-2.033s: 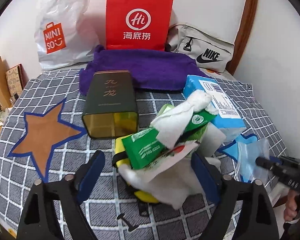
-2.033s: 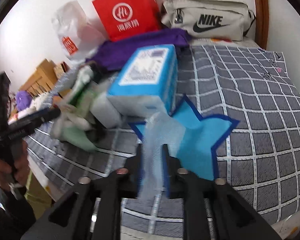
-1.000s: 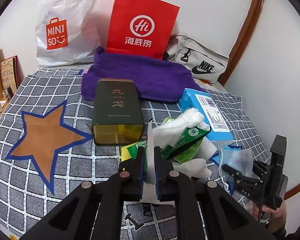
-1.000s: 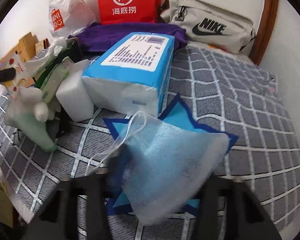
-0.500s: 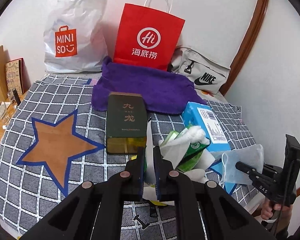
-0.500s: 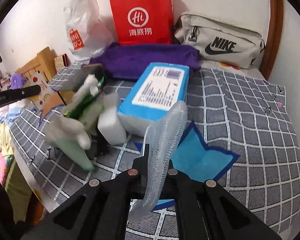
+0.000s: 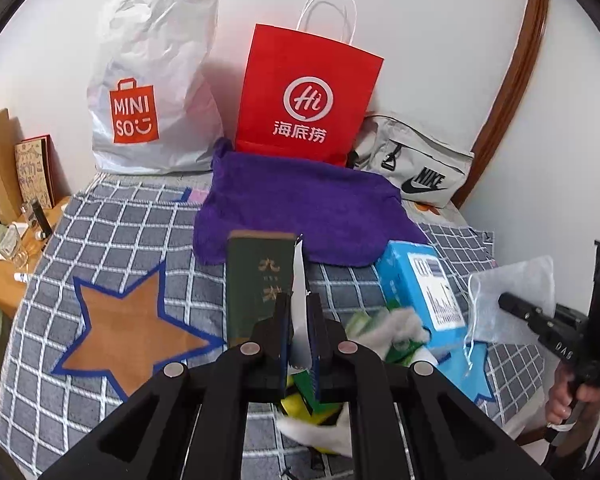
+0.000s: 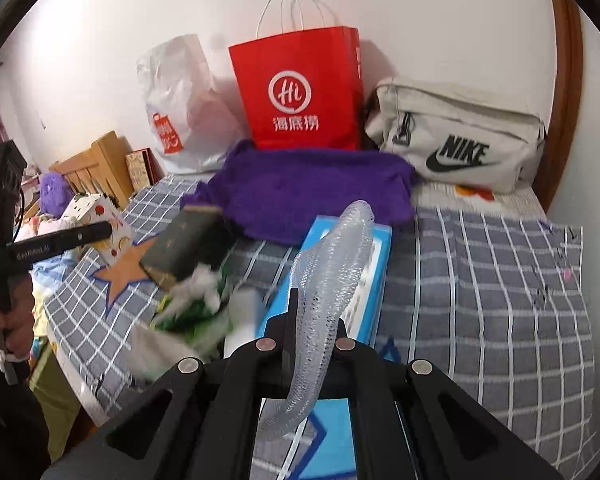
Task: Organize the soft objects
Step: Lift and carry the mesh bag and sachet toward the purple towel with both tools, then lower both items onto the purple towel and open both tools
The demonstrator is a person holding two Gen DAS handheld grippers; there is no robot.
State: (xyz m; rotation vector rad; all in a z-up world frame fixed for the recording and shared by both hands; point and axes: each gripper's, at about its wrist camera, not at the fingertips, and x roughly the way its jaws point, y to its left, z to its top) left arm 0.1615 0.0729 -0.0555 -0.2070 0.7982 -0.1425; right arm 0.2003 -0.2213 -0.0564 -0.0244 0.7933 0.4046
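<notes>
My left gripper (image 7: 299, 312) is shut on a thin white sheet (image 7: 299, 280) and holds it above the heap of green packs and white soft pieces (image 7: 384, 332). My right gripper (image 8: 312, 312) is shut on a translucent mesh pouch (image 8: 332, 264), lifted over the blue tissue pack (image 8: 376, 276). The pouch and right gripper also show at the right of the left wrist view (image 7: 516, 284). The heap shows blurred in the right wrist view (image 8: 196, 300).
A dark green tin (image 7: 258, 280) lies left of the heap. A purple towel (image 7: 304, 208), red paper bag (image 7: 306, 96), white Miniso bag (image 7: 152, 92) and grey Nike bag (image 7: 416, 168) line the back wall. The checked cloth (image 8: 500, 280) covers the table.
Both grippers have lifted and pulled back. The left closed on the white sheet and raised it from the heap. The right raised the mesh pouch off the blue star patch.
</notes>
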